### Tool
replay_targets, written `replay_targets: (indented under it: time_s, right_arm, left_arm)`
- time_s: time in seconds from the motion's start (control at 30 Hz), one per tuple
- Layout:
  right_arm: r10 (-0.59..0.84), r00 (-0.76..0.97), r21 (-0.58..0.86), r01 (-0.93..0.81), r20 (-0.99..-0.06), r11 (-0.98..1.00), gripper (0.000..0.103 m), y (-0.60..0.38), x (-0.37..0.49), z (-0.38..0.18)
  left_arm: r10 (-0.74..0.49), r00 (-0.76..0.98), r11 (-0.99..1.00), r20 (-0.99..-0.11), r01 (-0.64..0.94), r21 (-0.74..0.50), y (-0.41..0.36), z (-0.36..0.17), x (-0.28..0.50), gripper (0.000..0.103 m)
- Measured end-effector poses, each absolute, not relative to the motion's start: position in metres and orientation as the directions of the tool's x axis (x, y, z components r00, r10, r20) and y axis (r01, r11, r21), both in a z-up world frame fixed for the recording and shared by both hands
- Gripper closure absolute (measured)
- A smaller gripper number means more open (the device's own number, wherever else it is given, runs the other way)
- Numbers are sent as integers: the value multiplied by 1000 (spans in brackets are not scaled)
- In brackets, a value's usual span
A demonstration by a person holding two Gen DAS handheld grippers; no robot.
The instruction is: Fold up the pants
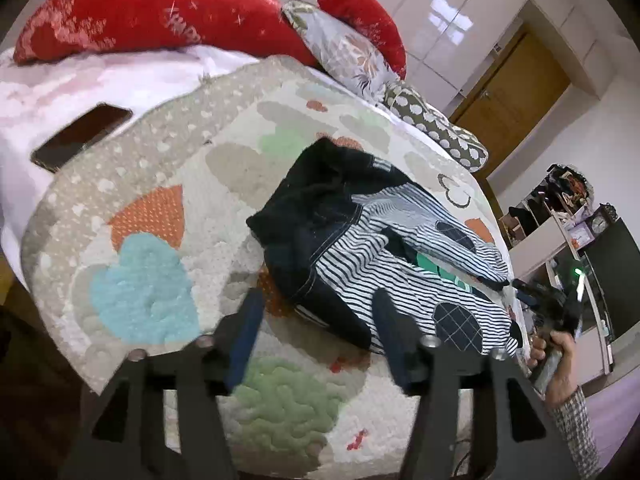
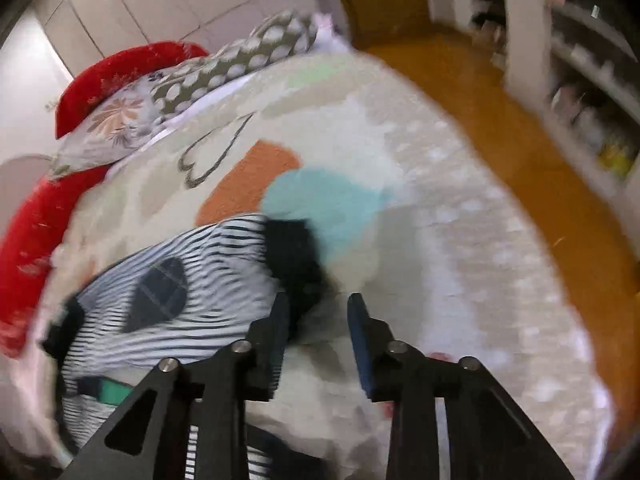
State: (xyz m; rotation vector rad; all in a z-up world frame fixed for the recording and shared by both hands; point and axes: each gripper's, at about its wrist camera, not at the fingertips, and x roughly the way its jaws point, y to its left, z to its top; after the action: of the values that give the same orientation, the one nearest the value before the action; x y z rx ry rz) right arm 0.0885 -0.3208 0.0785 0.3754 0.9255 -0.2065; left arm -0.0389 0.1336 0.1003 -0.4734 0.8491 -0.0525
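- Pants (image 1: 384,248) lie in a loose heap on the patterned quilt (image 1: 168,184), filling the 3 to 4 o'clock part of the left wrist view; the dark waistband end is bunched toward 1 o'clock of the heap, and the striped legs run off toward 4 o'clock.
- Folding, by my reading, has hardly begun: the cloth is crumpled, the legs overlap unevenly, and no clean crease or squared edge shows.
- Left gripper (image 1: 316,328) hangs over the near edge of the heap with its fingers spread wide and nothing between them; the right-hand finger sits in front of the striped cloth, though I cannot tell whether it touches.
- Right gripper (image 2: 318,328) is also spread apart and empty. In its own blurred view a dark cuff or hem of the pants lies just beside its left finger at about 11 o'clock, with the striped leg stretching away to 9 o'clock.
- The person's hand (image 1: 556,360) around the right gripper's handle shows at 4 o'clock in the left view, past the far end of the legs.
- Still to do, as I judge it: take hold of waist and cuffs, spread the pants flat, lay one leg on the other, then fold them across.
- A phone (image 1: 80,136) lies on the white sheet at 10 o'clock, well apart from the pants; red pillows (image 1: 152,16) sit at 12 o'clock.
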Motion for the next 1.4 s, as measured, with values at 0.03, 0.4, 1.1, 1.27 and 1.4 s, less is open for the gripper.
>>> replay_targets:
  time_s: [0.03, 0.4, 1.1, 1.27, 1.4]
  right_arm:
    - [-22, 605, 223, 327, -796, 918, 64, -321, 82, 83]
    - [342, 591, 473, 77, -730, 878, 64, -268, 70, 99]
    - [-97, 575, 129, 339, -813, 932, 98, -318, -19, 73]
    - [-47, 627, 242, 368, -777, 898, 97, -339, -39, 93]
    - [-15, 631, 259, 340, -775, 904, 95, -333, -41, 95]
  left_arm:
    - [-222, 667, 899, -711, -142, -414, 132, 101, -40, 44]
    - [-277, 612, 919, -741, -57, -391, 81, 103, -37, 44]
    - [-266, 588, 913, -764, -101, -396, 79, 108, -27, 44]
    - [-275, 577, 927, -769, -51, -371, 70, 122, 10, 39]
    - [-239, 561, 950, -793, -35, -311, 64, 114, 71, 38]
